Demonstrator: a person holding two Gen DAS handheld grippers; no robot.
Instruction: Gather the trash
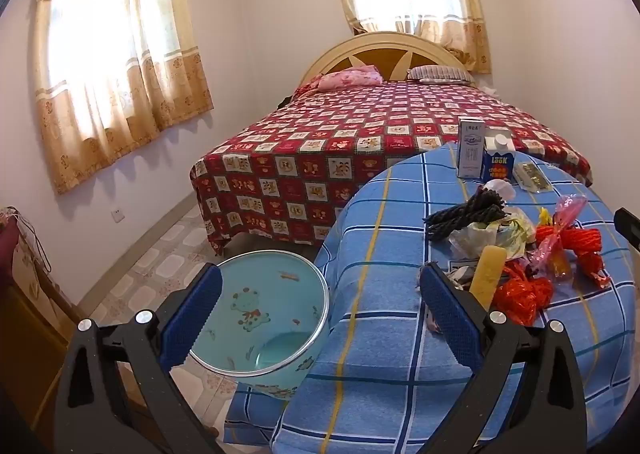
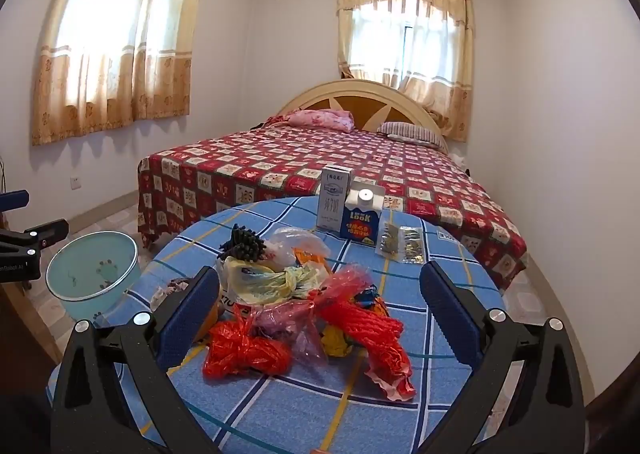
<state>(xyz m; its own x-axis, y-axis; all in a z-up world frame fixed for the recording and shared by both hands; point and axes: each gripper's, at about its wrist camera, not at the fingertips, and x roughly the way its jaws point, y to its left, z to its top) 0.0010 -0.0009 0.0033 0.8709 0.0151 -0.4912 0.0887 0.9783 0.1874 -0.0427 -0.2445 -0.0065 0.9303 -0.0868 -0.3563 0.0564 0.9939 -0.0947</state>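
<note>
A heap of trash lies on a round table with a blue checked cloth (image 2: 320, 406): red-orange plastic bags (image 2: 244, 350), a pink bag (image 2: 344, 286), a yellowish bag (image 2: 260, 278) and a dark bundle (image 2: 242, 244). A light blue bin (image 1: 264, 314) with cartoon print stands on the floor left of the table; it also shows in the right wrist view (image 2: 94, 274). My left gripper (image 1: 320, 290) is open and empty, over the table's left edge between bin and heap. My right gripper (image 2: 318, 286) is open and empty, just before the heap. A yellow stick (image 1: 486, 278) lies by the left gripper's right finger.
Two cartons, white (image 2: 334, 198) and blue (image 2: 362, 220), stand at the table's far side, with a clear packet (image 2: 400, 246) beside them. A bed with a red patterned cover (image 2: 340, 162) lies behind. A wooden cabinet (image 1: 28, 318) stands at the left. Tiled floor (image 1: 160, 254) surrounds the bin.
</note>
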